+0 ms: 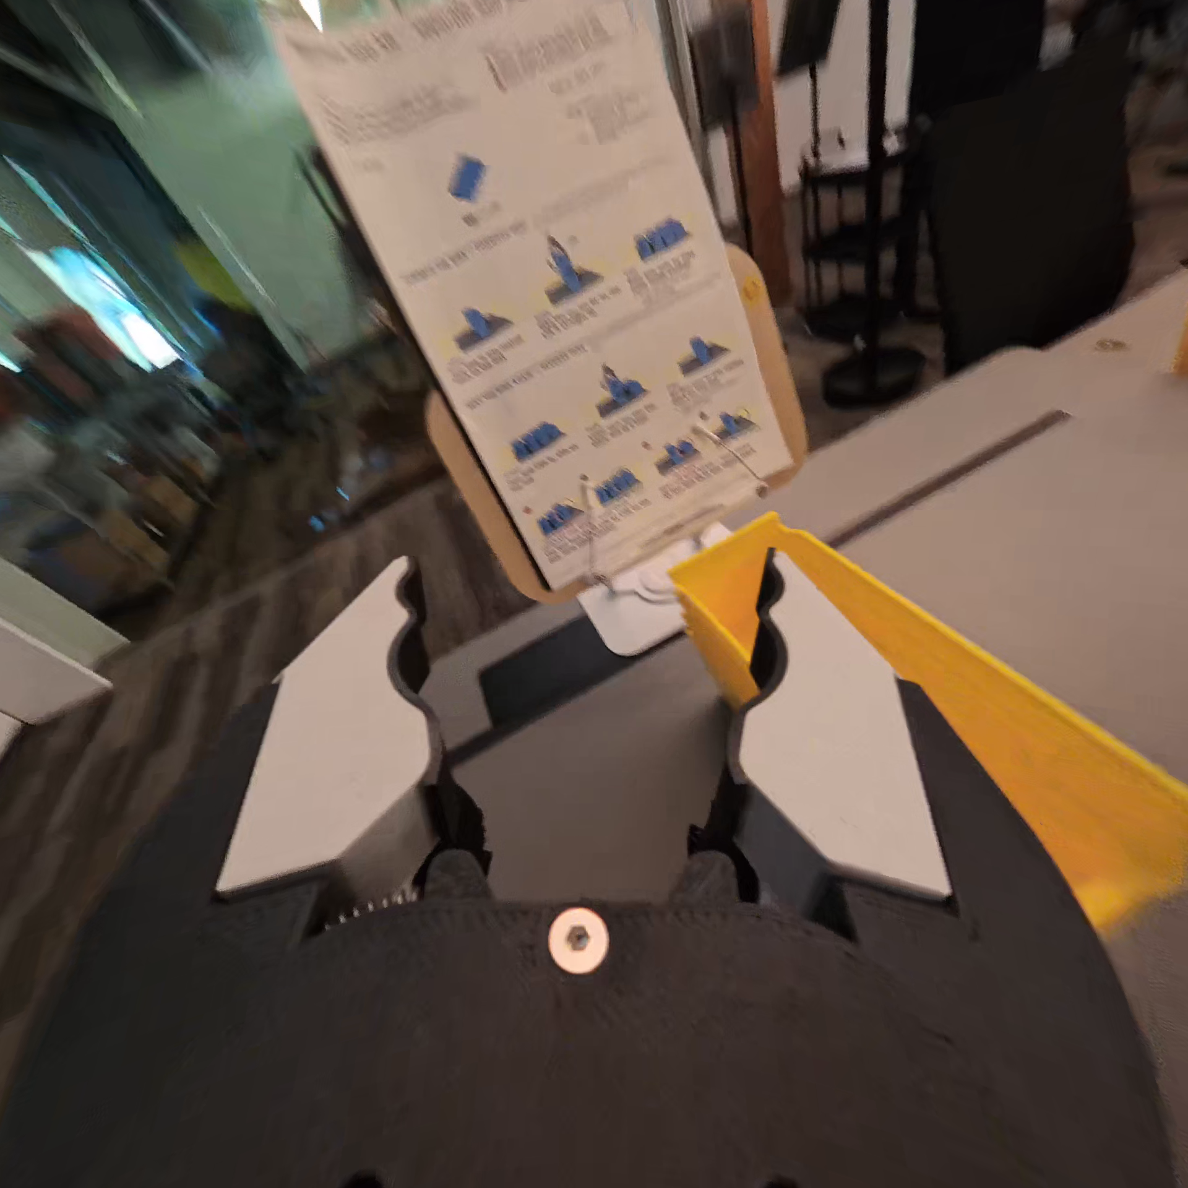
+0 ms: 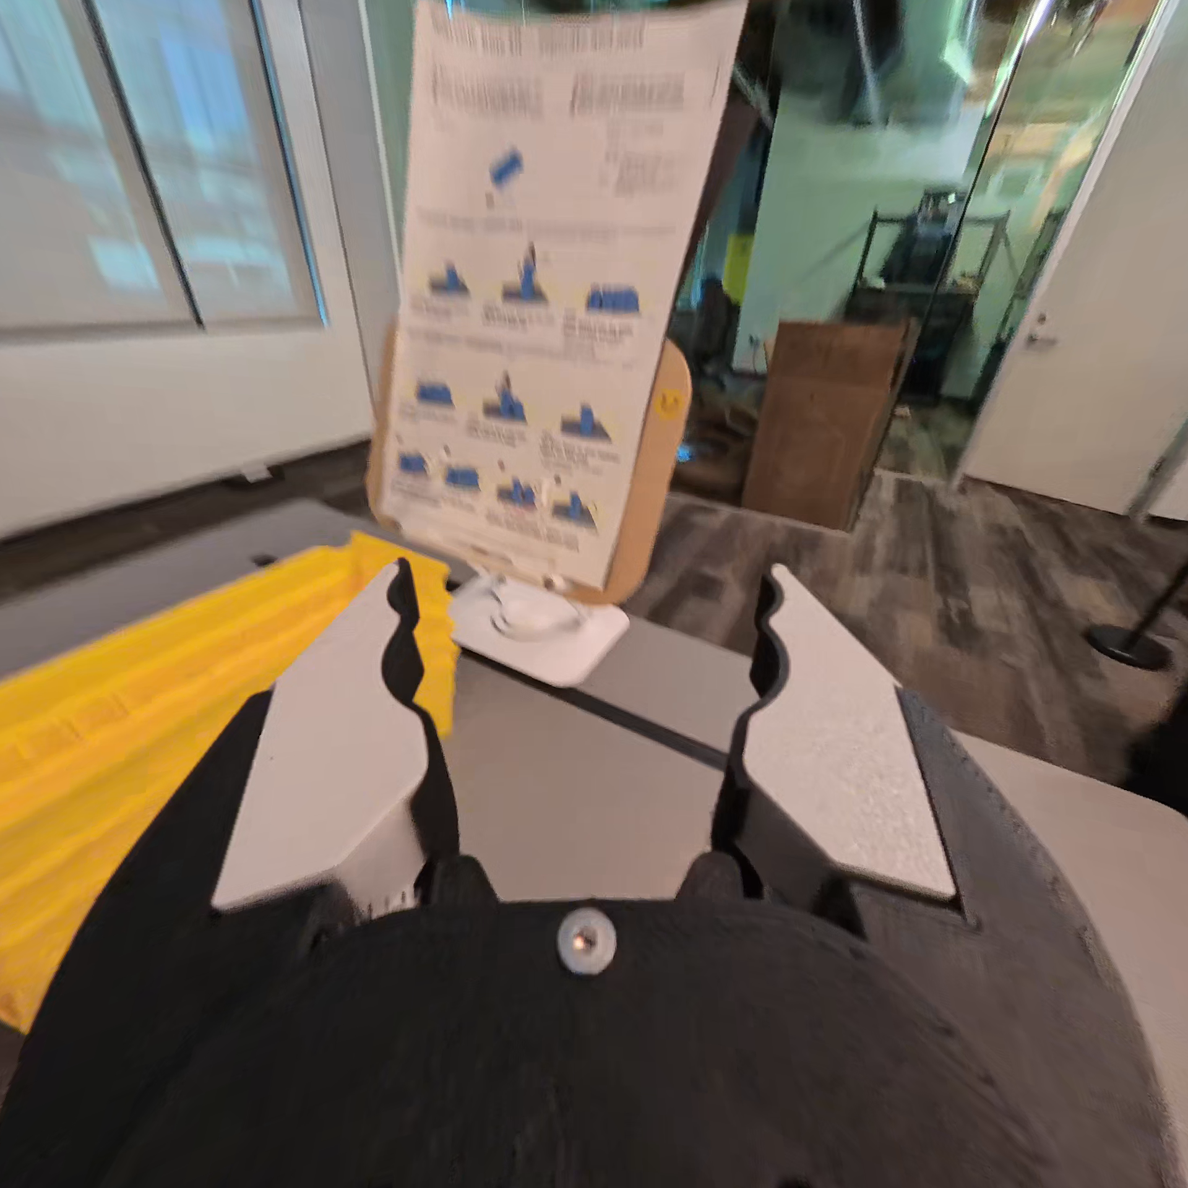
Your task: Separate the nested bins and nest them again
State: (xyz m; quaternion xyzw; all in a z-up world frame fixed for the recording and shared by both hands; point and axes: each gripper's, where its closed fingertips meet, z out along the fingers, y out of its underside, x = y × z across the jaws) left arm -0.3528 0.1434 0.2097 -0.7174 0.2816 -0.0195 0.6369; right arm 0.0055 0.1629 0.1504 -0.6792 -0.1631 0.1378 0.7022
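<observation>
Between my left gripper's [image 1: 591, 636] two fingers lies only grey table [image 1: 578, 803], and the jaws stand wide apart with nothing pressed between the pads. Just past its right-hand fingertip [image 1: 771, 578] sits a corner of the yellow bins [image 1: 720, 598]; part of the near wall shows inside the gap beside that finger, but the opposite pad is well clear of it, so I have no grasp on it. One long yellow side runs back along the outer right of that gripper toward the lower right. My right gripper [image 2: 585, 636] is likewise spread wide over bare table, holding nothing. The stacked yellow rims, stepped one inside another, lie to its left, their corner showing just beyond and beside its left-hand fingertip [image 2: 398, 578]; whether finger and plastic touch I cannot tell. Farther ahead of both grippers, a white stand [image 2: 546, 636] rests on the table and props up a brown clipboard [image 2: 649, 463] bearing a printed instruction sheet [image 2: 540, 289] with small blue pictures. Beyond the table edge lies wood-patterned floor [image 2: 900, 578].
</observation>
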